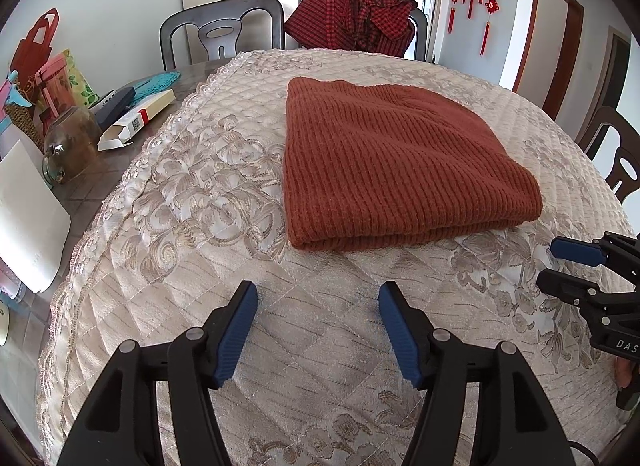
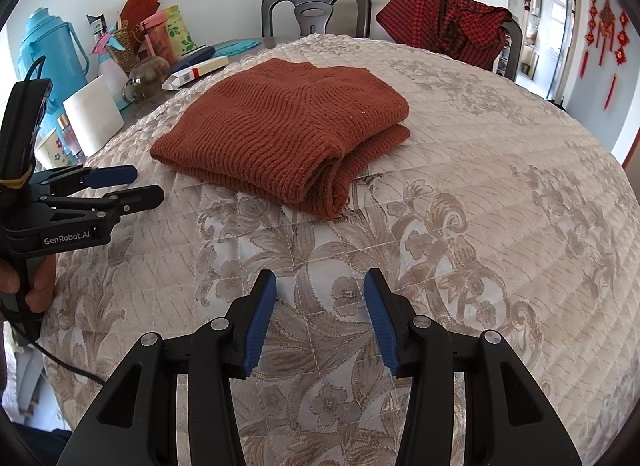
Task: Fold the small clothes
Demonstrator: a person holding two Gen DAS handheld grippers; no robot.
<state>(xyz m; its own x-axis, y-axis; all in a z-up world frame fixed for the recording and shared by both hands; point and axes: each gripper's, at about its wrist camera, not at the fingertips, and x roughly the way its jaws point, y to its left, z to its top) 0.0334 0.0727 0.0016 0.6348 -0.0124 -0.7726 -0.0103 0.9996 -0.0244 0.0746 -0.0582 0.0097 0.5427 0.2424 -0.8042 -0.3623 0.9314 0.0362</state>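
Observation:
A rust-brown knitted garment (image 1: 392, 161) lies folded into a thick rectangle on the quilted cream table cover (image 1: 200, 193); in the right wrist view the same garment (image 2: 280, 133) shows its layered fold edge toward me. My left gripper (image 1: 318, 296) hovers over the bare cover just short of the garment's near edge, open, nothing between its blue pads. My right gripper (image 2: 320, 286) is open too, above the cover short of the garment. Each gripper shows in the other's view: the right gripper (image 1: 560, 262) at the right edge, the left gripper (image 2: 140, 181) at the left, held by a hand (image 2: 36, 290).
A red checked garment (image 1: 356, 17) hangs over a chair at the far side. Dark chairs (image 1: 222, 29) ring the table. Left of the cover stand a glass jar (image 1: 68, 145), a white box (image 1: 136, 117), bags, a paper roll (image 2: 94, 117) and a blue flask (image 2: 52, 49).

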